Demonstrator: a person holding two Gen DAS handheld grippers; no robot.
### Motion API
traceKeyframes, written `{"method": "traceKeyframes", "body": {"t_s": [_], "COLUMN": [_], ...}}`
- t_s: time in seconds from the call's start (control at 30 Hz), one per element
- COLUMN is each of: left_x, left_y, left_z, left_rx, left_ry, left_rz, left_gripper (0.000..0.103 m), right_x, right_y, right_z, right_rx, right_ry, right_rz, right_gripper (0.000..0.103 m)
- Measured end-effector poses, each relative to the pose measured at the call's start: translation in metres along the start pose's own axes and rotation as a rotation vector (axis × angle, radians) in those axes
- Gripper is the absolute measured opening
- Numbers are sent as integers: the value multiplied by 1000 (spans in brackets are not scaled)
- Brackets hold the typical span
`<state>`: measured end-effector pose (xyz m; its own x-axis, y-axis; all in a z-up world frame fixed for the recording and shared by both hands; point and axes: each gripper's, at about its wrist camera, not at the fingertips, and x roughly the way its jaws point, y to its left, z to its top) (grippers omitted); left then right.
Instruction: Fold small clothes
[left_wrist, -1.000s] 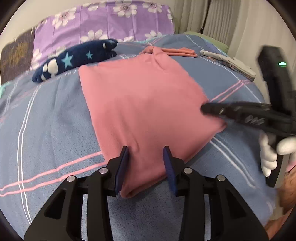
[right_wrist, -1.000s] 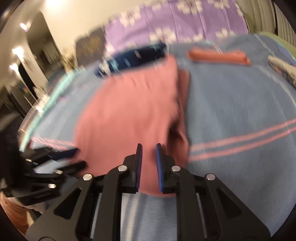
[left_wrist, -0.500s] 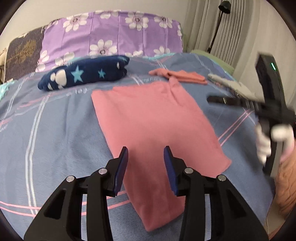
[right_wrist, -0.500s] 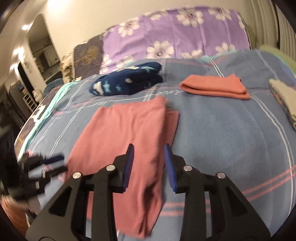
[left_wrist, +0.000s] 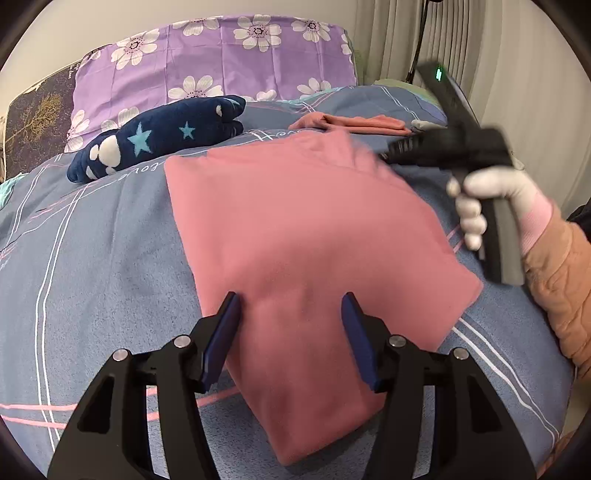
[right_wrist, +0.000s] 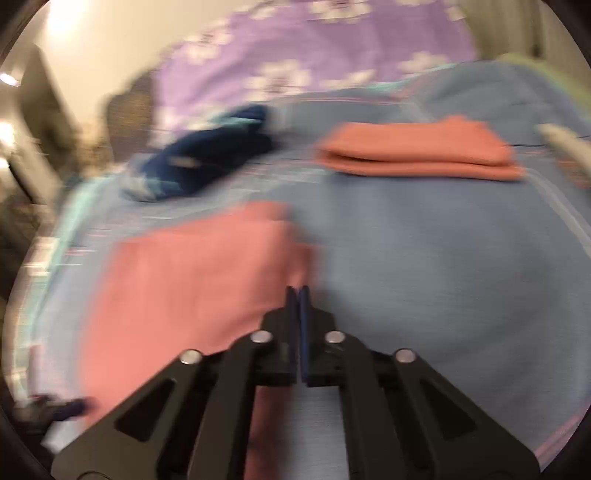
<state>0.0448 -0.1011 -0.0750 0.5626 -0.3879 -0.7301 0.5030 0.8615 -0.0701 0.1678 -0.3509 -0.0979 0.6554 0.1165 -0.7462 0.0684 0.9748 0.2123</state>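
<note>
A pink garment (left_wrist: 303, 236) lies folded flat on the blue bedspread (left_wrist: 92, 258). My left gripper (left_wrist: 290, 332) is open and empty, its jaws hovering over the garment's near end. My right gripper (right_wrist: 298, 295) has its jaws together with nothing seen between them, at the garment's right edge (right_wrist: 192, 273); that view is blurred. In the left wrist view the right gripper (left_wrist: 395, 149) shows as a black tool in a white-gloved hand above the garment's far right corner.
A folded orange cloth (right_wrist: 417, 153) lies at the back right, also seen in the left wrist view (left_wrist: 354, 123). A navy star-print bundle (left_wrist: 159, 136) lies at the back left before a purple flowered pillow (left_wrist: 221, 66). A pale folded item (right_wrist: 565, 142) sits at far right.
My left gripper has opened wider and moved over the garment's near end. My right gripper has closed from open and moved forward to the garment's far right part.
</note>
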Motion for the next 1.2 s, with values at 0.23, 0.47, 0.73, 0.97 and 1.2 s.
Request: {"method": "traceKeyframes", "body": {"t_s": [0.23, 0.47, 0.73, 0.97, 1.2], "left_x": [1, 0, -7, -27, -26], "left_y": [0, 2, 5, -10, -14], "left_z": [0, -1, -3, -17, -26], "left_rx": [3, -11, -69, -29, -15], "left_ry": [0, -4, -8, -8, 21], "left_rz": [3, -4, -28, -54, -22], "left_gripper": [58, 58, 59, 59, 59], "right_x": [-37, -17, -6, -64, -107], "right_y": [4, 66, 70, 73, 77], "right_z": [8, -8, -25, -40, -93], "right_rx": [8, -252, -316, -277, -318], "right_ry": [-77, -11, -27, -85, -41], "right_rz": [168, 97, 5, 54, 113], "right_gripper": [3, 7, 7, 10, 16]}}
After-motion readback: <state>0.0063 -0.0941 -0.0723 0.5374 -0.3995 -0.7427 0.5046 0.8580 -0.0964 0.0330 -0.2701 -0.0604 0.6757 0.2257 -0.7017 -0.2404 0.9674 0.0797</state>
